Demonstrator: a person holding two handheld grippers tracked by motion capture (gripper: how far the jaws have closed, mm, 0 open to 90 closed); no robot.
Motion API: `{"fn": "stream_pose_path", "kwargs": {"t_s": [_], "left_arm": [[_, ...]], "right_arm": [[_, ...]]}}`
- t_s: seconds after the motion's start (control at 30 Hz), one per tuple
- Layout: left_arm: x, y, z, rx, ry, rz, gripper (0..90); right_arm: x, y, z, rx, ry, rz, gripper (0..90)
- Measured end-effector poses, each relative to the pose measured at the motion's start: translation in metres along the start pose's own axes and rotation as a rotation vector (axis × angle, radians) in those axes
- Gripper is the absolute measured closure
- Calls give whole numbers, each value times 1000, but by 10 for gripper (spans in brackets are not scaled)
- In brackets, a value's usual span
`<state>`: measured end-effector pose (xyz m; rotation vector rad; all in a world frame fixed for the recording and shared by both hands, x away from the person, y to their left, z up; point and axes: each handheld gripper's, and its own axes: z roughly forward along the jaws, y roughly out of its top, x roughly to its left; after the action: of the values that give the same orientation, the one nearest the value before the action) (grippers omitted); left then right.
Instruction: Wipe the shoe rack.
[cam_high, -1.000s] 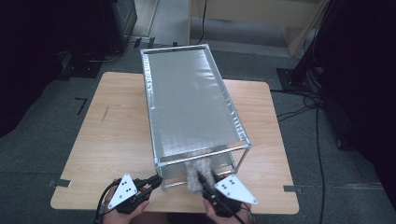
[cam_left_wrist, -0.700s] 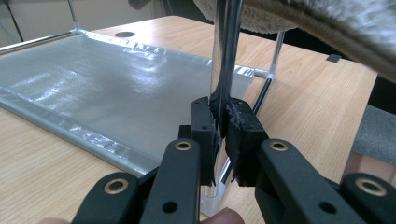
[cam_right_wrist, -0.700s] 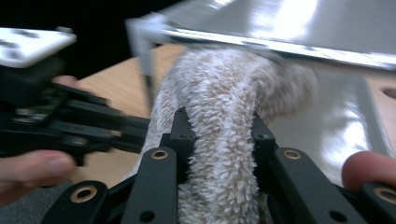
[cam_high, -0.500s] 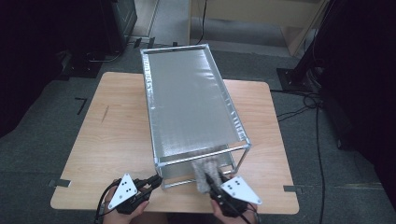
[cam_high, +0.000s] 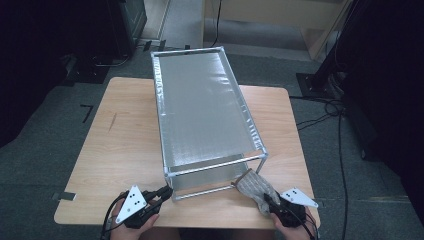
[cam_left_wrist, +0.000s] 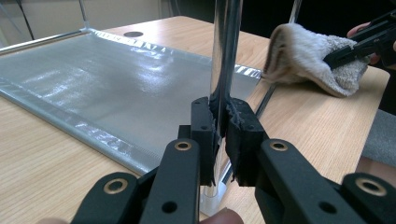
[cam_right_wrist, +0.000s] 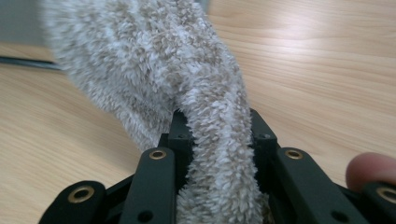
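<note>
Silver rack (cam_high: 207, 120) stands beside towel (cam_high: 256, 187).

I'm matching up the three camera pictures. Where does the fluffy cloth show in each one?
High view: cloth at the lower right, beside the frame's near corner.
Left gripper view: upper right.
Right gripper view: centre, rising from the jaws.
Shared landmark: the wooden table.

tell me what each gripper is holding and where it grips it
The left gripper clamps the near corner post of the metal frame rack, low on the post. The right gripper pinches a fuzzy cloth by a bunched fold at its near end.
</note>
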<state>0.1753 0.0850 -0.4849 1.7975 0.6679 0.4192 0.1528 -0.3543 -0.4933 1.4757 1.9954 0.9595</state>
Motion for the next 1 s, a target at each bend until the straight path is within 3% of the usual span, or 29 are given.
{"fn": "stream_pose_path", "kwargs": {"t_s": [0.13, 0.2, 0.3, 0.43, 0.5, 0.6, 0.7, 0.83, 1.0], "left_arm": [[0, 0, 0, 0, -3, 0, 823], [2, -1, -2, 0, 3, -1, 823], [4, -1, -4, 0, 17, -6, 823], [9, -2, -8, -2, 45, -12, 823], [14, -3, -12, -1, 78, -26, 822], [29, -6, -23, -6, 114, -55, 821], [43, -11, -36, -16, 141, -83, 818], [57, -18, -52, -36, 153, -104, 815], [69, -27, -71, -60, 152, -120, 811]], "right_arm": [[0, -3, 3, 5, -25, 42, 700], [6, -1, 6, 3, -47, 15, 701], [8, 1, 9, 3, -41, 7, 700], [2, 2, 8, 12, -27, -9, 699], [-3, 2, 6, 29, -33, -15, 698], [-18, 1, 0, 43, -118, 37, 697], [-34, -1, -3, 20, -150, 106, 696], [-32, 6, 4, -22, -177, 108, 691], [-26, 28, 24, -74, -198, 113, 687]]}}
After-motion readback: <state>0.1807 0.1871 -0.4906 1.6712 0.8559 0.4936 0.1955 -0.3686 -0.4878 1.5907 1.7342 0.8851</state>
